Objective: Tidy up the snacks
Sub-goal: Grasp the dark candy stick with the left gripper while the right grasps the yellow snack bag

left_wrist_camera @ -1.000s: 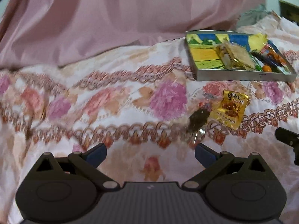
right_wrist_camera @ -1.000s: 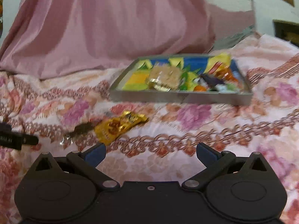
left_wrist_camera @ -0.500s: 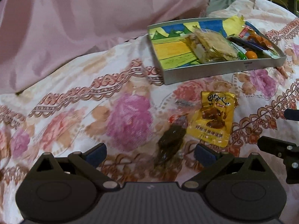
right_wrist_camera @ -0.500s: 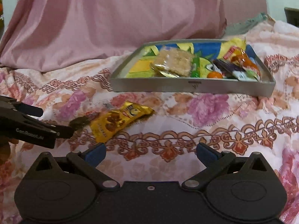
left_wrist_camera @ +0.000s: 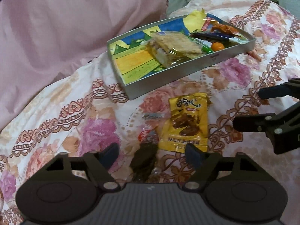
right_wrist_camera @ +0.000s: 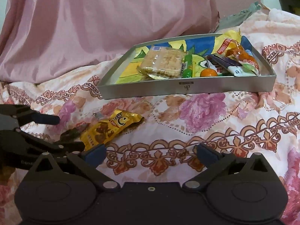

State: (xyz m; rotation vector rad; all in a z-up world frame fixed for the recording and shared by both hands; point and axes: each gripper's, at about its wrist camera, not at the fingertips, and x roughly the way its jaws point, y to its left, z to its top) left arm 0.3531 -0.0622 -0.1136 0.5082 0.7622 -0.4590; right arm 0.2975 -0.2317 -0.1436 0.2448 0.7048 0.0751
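A dark brown snack packet (left_wrist_camera: 144,157) lies on the floral bedspread between the open fingers of my left gripper (left_wrist_camera: 152,153). A yellow snack packet (left_wrist_camera: 186,123) lies just to its right; it also shows in the right wrist view (right_wrist_camera: 110,129). A metal tray (left_wrist_camera: 189,73) with a colourful bottom holds a cracker pack (left_wrist_camera: 174,46), an orange ball (left_wrist_camera: 217,46) and several wrapped snacks. My right gripper (right_wrist_camera: 150,152) is open and empty above the bedspread, in front of the tray (right_wrist_camera: 187,89). The left gripper shows at the left of the right wrist view (right_wrist_camera: 52,131).
A pink fabric drape (right_wrist_camera: 112,18) hangs behind the tray. The floral bedspread (right_wrist_camera: 206,112) spreads all around. A grey cloth (right_wrist_camera: 238,16) lies at the back right. The right gripper's fingers (left_wrist_camera: 262,108) reach in from the right of the left wrist view.
My left gripper has moved forward and down until its open fingers straddle the dark packet. My right gripper has moved closer to the tray and packets.
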